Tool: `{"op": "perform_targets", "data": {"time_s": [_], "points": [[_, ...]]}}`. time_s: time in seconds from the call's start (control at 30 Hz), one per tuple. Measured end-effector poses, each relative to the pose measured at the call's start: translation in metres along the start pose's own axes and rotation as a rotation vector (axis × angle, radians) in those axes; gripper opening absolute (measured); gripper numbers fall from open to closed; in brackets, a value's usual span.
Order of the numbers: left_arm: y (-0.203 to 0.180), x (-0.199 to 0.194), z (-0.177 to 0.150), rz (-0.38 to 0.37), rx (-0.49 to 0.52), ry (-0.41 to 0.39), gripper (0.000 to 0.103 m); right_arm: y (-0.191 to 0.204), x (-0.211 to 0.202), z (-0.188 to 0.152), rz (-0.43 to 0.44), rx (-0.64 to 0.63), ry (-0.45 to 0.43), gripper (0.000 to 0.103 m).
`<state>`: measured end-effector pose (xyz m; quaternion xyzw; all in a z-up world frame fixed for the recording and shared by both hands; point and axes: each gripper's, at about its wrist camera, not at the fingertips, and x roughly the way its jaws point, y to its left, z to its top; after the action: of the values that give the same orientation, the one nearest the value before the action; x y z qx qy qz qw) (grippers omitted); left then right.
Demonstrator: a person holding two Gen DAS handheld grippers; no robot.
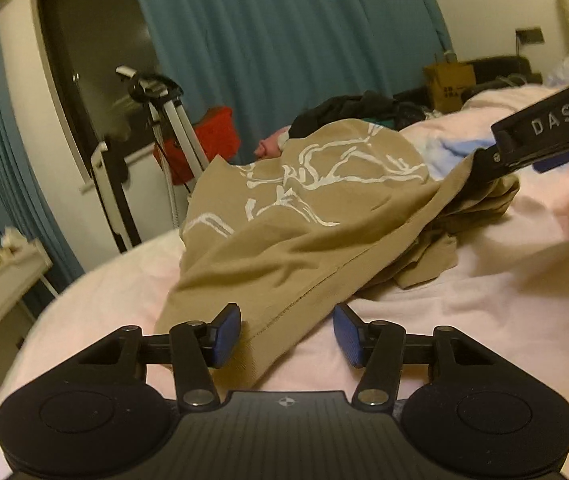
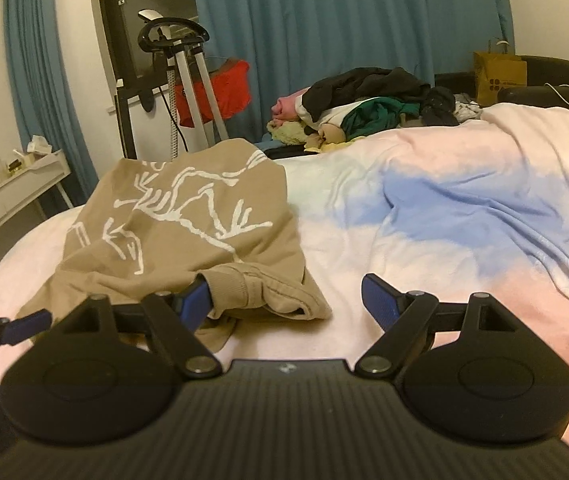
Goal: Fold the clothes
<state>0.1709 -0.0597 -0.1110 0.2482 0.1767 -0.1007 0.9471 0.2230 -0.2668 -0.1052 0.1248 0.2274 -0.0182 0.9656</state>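
Note:
A tan T-shirt (image 1: pixel 300 216) with a white line print lies crumpled on the bed; it also shows in the right wrist view (image 2: pixel 180 232). My left gripper (image 1: pixel 286 334) is open, its blue pads on either side of the shirt's stitched hem. My right gripper (image 2: pixel 286 300) is open; its left pad (image 2: pixel 194 302) touches the shirt's ribbed collar, its right pad is over bare sheet. The right gripper's body (image 1: pixel 544 128), marked DAS, shows in the left wrist view at the shirt's far right edge.
The bed has a pink and blue quilt (image 2: pixel 464 216). A pile of dark and coloured clothes (image 2: pixel 368 104) lies at the far side. A garment steamer stand (image 2: pixel 188 80), teal curtains (image 2: pixel 344 12) and a white side table (image 2: pixel 16 188) stand beyond the bed.

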Motion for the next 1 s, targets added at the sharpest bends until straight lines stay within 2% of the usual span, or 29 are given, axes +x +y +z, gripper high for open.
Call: {"op": "perform_targets", "data": {"time_s": [0.07,0.13,0.17,0.37,0.47,0.6,0.7,0.8,0.93,1.0], "points": [[0.004,0.003,0.001,0.035,-0.016,-0.001,0.039,-0.001,0.003,-0.001,0.003,0.007,0.011,0.081],[0.015,0.005,0.004,0.051,-0.075,-0.004,0.011,-0.001,0.006,-0.002,0.006,0.01,0.022,0.081],[0.02,0.005,0.006,0.058,-0.107,-0.006,0.008,-0.001,0.006,-0.002,0.009,0.009,0.027,0.081],[0.059,-0.026,0.025,0.005,-0.319,-0.136,0.005,0.011,0.009,-0.005,0.045,-0.044,0.046,0.081],[0.069,-0.047,0.034,-0.061,-0.377,-0.2,0.005,0.02,0.008,-0.004,0.072,-0.087,0.045,0.081],[0.072,-0.072,0.043,-0.126,-0.405,-0.254,0.005,0.03,-0.002,0.0,0.091,-0.144,-0.002,0.082],[0.07,-0.09,0.046,-0.142,-0.396,-0.29,0.005,0.037,-0.016,0.005,0.083,-0.17,-0.076,0.082],[0.07,-0.108,0.048,-0.157,-0.408,-0.317,0.004,0.031,-0.04,0.015,0.053,-0.122,-0.164,0.083],[0.072,-0.138,0.051,-0.182,-0.429,-0.367,0.004,0.019,-0.072,0.029,0.008,-0.04,-0.282,0.096],[0.075,-0.153,0.051,-0.189,-0.471,-0.382,0.004,0.016,-0.086,0.036,-0.035,-0.025,-0.317,0.097]]}}
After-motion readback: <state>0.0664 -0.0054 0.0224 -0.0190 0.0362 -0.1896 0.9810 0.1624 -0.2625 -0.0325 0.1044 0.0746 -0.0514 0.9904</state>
